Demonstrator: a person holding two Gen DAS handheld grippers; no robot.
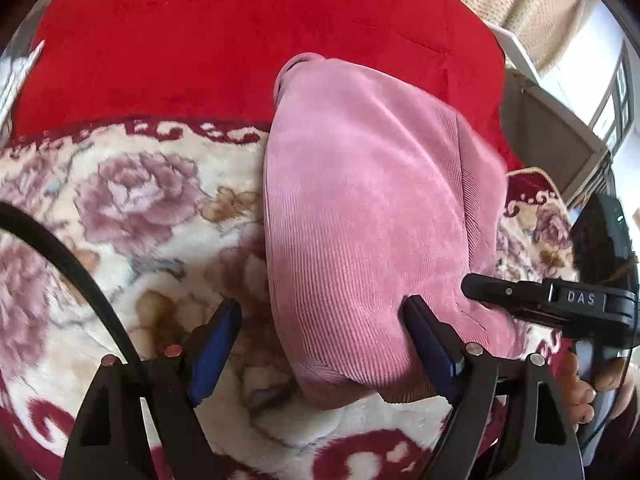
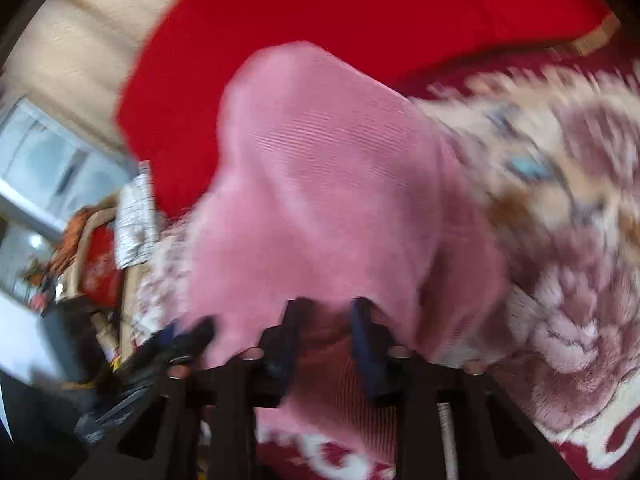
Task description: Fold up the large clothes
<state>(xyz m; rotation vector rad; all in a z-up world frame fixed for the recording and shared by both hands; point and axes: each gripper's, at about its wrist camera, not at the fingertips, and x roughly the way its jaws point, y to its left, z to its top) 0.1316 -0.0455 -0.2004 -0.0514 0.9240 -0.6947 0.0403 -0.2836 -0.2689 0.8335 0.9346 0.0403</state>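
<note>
A pink corduroy garment [image 1: 360, 200] lies folded in a long strip on a floral blanket [image 1: 120, 200]. My left gripper [image 1: 322, 312] is open just above the garment's near end, its left finger over the blanket and its right finger [image 1: 428, 344] against the cloth. The right gripper shows at the right of the left wrist view [image 1: 520, 300], at the garment's right edge. In the blurred right wrist view the pink garment [image 2: 340, 184] fills the middle, and my right gripper [image 2: 326, 320] has its fingers close together with pink cloth between them.
A red blanket [image 1: 240, 40] covers the far part of the bed. A black cable [image 1: 72, 264] crosses the left side. Furniture and a window [image 1: 612, 108] lie to the right; clutter and a basket [image 2: 96, 264] sit off the bed's side.
</note>
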